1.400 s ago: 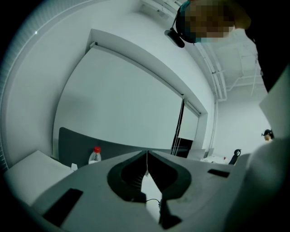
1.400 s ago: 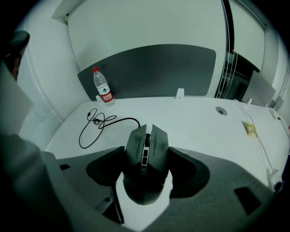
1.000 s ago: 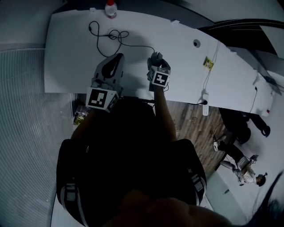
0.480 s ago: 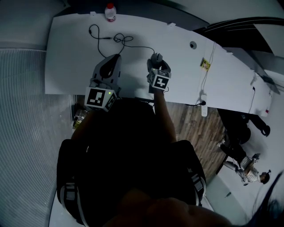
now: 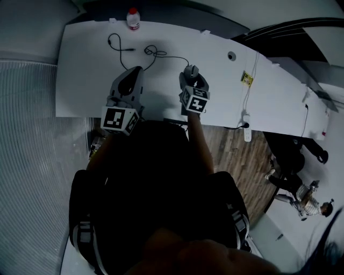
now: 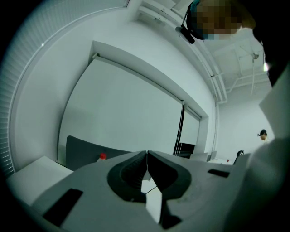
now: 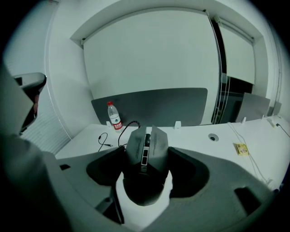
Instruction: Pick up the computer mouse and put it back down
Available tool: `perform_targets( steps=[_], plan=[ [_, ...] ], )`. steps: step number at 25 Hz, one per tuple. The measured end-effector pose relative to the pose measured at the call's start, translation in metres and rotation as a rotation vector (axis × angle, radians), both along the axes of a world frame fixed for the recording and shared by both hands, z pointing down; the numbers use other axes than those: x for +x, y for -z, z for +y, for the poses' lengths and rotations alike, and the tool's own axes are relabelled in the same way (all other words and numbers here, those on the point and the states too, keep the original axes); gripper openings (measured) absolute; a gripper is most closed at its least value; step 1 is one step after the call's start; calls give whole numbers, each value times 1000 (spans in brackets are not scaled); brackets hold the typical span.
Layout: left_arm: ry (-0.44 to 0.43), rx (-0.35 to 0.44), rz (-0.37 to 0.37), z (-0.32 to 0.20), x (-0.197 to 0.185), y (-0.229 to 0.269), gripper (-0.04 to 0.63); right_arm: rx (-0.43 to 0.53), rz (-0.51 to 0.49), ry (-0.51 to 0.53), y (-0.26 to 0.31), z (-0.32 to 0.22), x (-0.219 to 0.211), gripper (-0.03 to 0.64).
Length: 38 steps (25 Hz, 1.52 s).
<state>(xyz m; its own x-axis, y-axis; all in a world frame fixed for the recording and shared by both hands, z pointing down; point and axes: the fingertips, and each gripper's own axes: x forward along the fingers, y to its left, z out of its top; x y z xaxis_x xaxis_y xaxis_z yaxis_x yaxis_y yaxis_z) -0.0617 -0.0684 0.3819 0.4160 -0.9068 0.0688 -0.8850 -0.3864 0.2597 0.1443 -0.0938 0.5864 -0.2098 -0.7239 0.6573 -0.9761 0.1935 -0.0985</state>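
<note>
Grip first: right tool (image 7: 146, 156) closed on the computer mouse (image 7: 145, 147), one jaw pressed to each flank, rounded rear hump nearest the camera. Long axis of the mouse in line with the tool's own reach, so wheel and nose point away from the person toward the far side of the desk (image 7: 195, 136). White desk surface showing directly under and ahead of the mouse. Cannot tell from either view whether its underside touches that surface or hangs just above it.

Left tool (image 6: 147, 156) just beside, on the left in the head view, over the near part of the desk. Jaws pressed together with nothing between them, aimed up at the wall rather than at the mouse. No part in the hold, then. Right side alone carrying the task's thing.

Beyond the nose, cable (image 5: 156, 52) running off to the far left in loose loops, lying slack on the desk. Probably no tug on the mouse during a put-down.

Farther back, bottle (image 5: 133, 16) upright at the far edge, well apart from both tools.

Likely next: straight down, long axis kept as it is, then jaws eased apart sideways off the flanks.
</note>
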Motion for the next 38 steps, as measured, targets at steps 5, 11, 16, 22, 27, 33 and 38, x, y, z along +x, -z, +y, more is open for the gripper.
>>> perform_targets(
  steps=[5, 11, 16, 22, 27, 33, 38],
  plan=[
    [-2, -4, 1, -1, -3, -1, 8, 46, -7, -2, 18, -3, -1, 298],
    [-6, 10, 2, -3, -4, 4, 8, 104, -26, -8, 47, -5, -2, 298],
    [-9, 16, 3, -6, -2, 5, 8, 187, -54, -9, 80, -10, -3, 298],
    [-8, 8, 9, -10, -2, 5, 8, 290, -74, 0, 124, -13, -6, 298],
    [-10, 12, 11, -12, -2, 4, 8, 339, -87, 5, 143, -6, -8, 298],
    [-11, 11, 8, -10, 0, 4, 8, 429, -111, 15, 173, 5, -10, 296],
    [-14, 9, 5, -9, 1, 1, 8, 476, -123, 17, 187, 16, -14, 297]
  ],
)
